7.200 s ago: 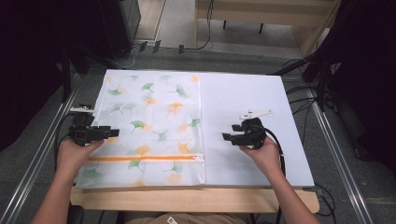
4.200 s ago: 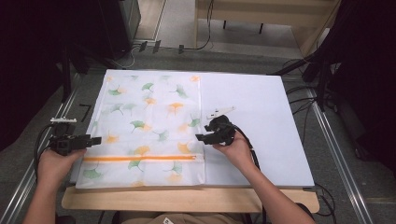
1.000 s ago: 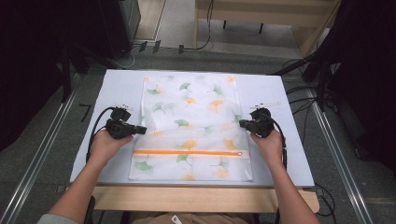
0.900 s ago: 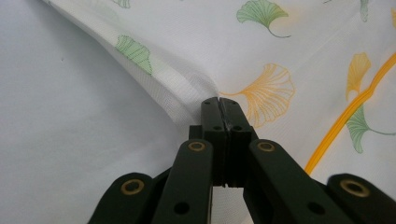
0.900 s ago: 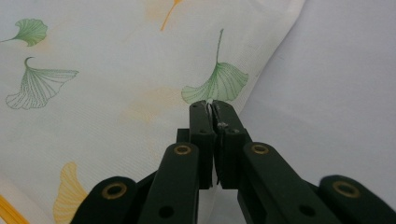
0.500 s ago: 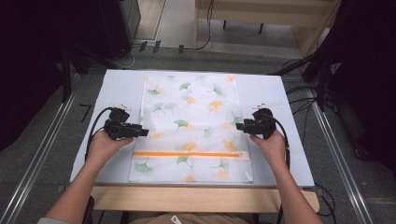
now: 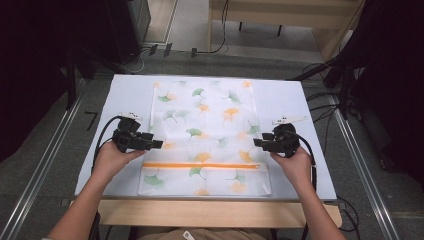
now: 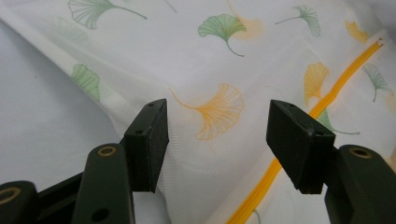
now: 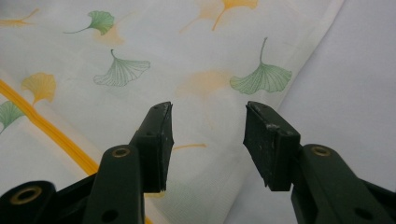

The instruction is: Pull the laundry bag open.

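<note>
Dim room w/ dark curtains at the sides, cables on the grey floor; a white board (image 7: pixel 285 100) covers the table (image 7: pixel 220 212), whose wood front edge shows below it.

Mesh bag (image 7: pixel 205 135), sheer white w/ green + orange ginkgo-leaf print, lies flat in the middle of the board, long axis running away from the person. Orange zipper (image 7: pixel 202 165) crosses it near the person's end, closed as far as can be told.

Left gripper (image 7: pixel 159 144) sits at the bag's left edge, just above the zipper line. Its jaws have just been opening and now stand spread wide; in the left gripper view the left gripper (image 8: pixel 217 140) has bag fabric under the gap, pads not pressing it. Left edge of the bag looks slightly rumpled there.

Right gripper (image 7: pixel 256 142) is at the bag's right edge, about level w/ the left one. Jaws apart too, having opened within the last moment; in the right gripper view the right gripper (image 9: pixel 208 140) hangs over the bag's side hem, fabric beneath the gap, nothing pinched.

Both hands hold the gripper bodies from the person's side; cables trail back along the forearms.
</note>
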`<control>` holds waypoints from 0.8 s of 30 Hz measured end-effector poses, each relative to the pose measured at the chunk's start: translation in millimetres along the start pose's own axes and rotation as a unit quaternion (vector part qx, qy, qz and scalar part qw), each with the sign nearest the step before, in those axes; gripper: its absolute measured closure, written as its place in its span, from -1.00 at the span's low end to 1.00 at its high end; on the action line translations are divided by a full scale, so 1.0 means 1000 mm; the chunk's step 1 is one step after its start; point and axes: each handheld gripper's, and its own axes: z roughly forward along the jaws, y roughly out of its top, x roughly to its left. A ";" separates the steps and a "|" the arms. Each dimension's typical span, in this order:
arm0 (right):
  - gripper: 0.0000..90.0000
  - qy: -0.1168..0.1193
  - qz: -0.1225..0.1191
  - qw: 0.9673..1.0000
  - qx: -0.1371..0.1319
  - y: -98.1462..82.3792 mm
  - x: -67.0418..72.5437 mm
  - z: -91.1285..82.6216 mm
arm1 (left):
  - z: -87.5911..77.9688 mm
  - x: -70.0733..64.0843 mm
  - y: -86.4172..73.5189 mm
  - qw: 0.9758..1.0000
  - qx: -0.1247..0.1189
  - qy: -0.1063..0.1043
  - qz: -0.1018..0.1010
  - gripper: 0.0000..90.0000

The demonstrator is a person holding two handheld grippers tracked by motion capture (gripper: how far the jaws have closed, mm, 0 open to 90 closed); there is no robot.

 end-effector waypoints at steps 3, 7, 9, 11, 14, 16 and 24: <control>0.21 0.002 -0.005 1.000 -0.007 -0.003 0.003 -0.005 | 0.001 -0.003 0.001 1.000 0.002 -0.001 0.003 -0.12; 0.23 0.001 -0.005 1.000 -0.007 -0.007 0.006 -0.009 | 0.001 -0.007 0.002 1.000 0.002 -0.001 0.006 -0.15; 0.25 0.003 -0.003 1.000 -0.007 -0.010 0.008 -0.012 | 0.000 -0.010 0.003 1.000 0.001 -0.002 0.007 -0.16; 0.26 0.004 -0.003 1.000 -0.007 -0.012 0.009 -0.014 | 0.000 -0.013 0.003 1.000 -0.003 -0.004 0.011 -0.17; 0.27 0.007 -0.003 1.000 -0.004 -0.018 0.013 -0.018 | 0.002 -0.017 0.005 1.000 -0.002 -0.006 0.017 -0.19; 0.27 0.008 -0.002 1.000 -0.002 -0.020 0.014 -0.019 | 0.004 -0.020 0.006 1.000 -0.002 -0.007 0.018 -0.20; 0.36 0.007 0.007 1.000 0.017 -0.040 0.017 -0.022 | 0.009 -0.032 0.010 0.999 -0.004 -0.012 0.032 -0.22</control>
